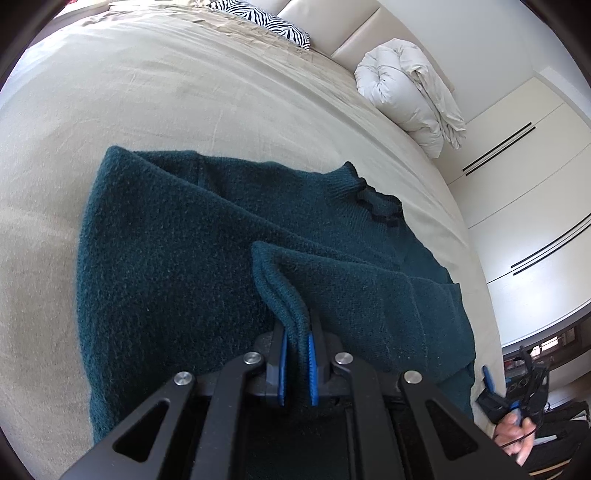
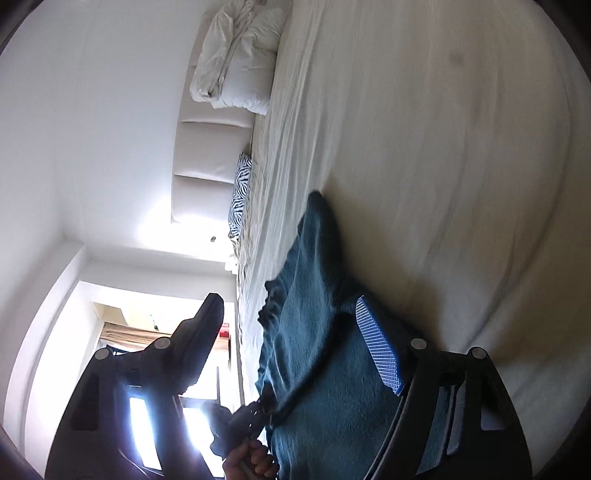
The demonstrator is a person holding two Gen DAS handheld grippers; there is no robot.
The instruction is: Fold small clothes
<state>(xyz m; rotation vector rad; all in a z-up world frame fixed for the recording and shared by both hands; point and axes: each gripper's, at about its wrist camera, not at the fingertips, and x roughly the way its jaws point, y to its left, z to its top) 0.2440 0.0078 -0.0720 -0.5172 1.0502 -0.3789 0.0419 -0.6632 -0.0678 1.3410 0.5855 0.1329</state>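
Observation:
A dark teal knitted sweater (image 1: 192,236) lies partly folded on the beige bed sheet (image 1: 184,92). My left gripper (image 1: 297,354) is shut on a doubled edge of the sweater and holds that fold raised above the rest of the garment. My right gripper (image 2: 291,314) is open and empty, rolled on its side over the sweater (image 2: 314,362); one blue-padded finger (image 2: 376,350) rests close to the cloth. It also shows small at the bed's right edge in the left wrist view (image 1: 513,391), held in a hand.
A rolled white duvet (image 1: 406,99) and a zebra-print pillow (image 1: 266,22) lie near the padded headboard (image 1: 332,26). White wardrobe doors (image 1: 528,184) stand past the bed's right edge. Wide bare sheet lies beyond the sweater.

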